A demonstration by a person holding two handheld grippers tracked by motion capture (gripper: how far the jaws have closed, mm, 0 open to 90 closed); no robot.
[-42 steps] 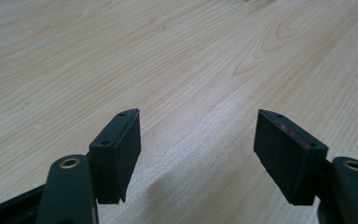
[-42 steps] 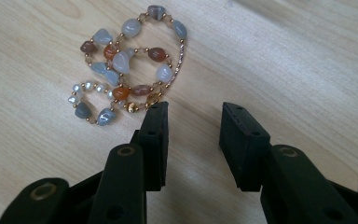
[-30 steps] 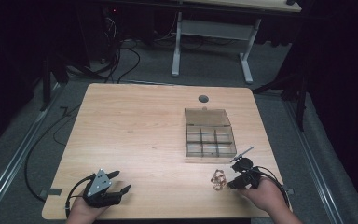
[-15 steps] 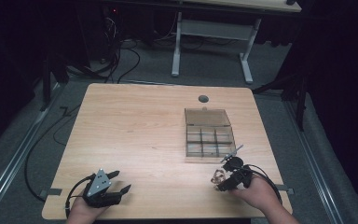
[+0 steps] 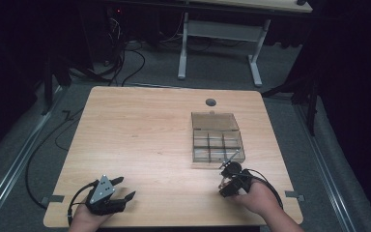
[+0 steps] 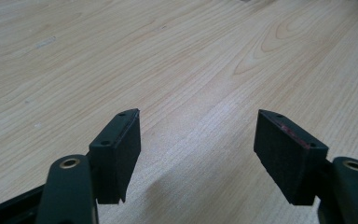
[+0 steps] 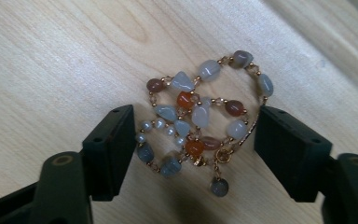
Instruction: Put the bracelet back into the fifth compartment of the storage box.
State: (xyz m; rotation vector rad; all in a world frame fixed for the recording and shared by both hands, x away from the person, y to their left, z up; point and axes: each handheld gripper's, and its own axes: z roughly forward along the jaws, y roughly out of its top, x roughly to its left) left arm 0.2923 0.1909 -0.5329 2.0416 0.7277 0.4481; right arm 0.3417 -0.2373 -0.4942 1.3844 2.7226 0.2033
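Observation:
A bracelet (image 7: 200, 116) of grey, white and orange beads on gold links lies coiled on the wooden table (image 5: 149, 135). My right gripper (image 7: 195, 122) stands over it near the front right of the table (image 5: 226, 182). Its jaws are open on either side of the coil and have just been closing a little; the pads (image 7: 114, 149) are not pressing on the beads. My left gripper (image 5: 125, 187) rests at the front left, open, with bare wood between its jaws (image 6: 198, 126).
A clear box (image 5: 193, 145) with several small compartments and its lid folded back sits just beyond the right gripper. A round grommet (image 5: 211, 102) is set in the table's far side. Cables and a desk frame lie on the floor beyond.
The right gripper has moved left and slightly down over the bracelet, which earlier lay just to its left. The left gripper has not moved.

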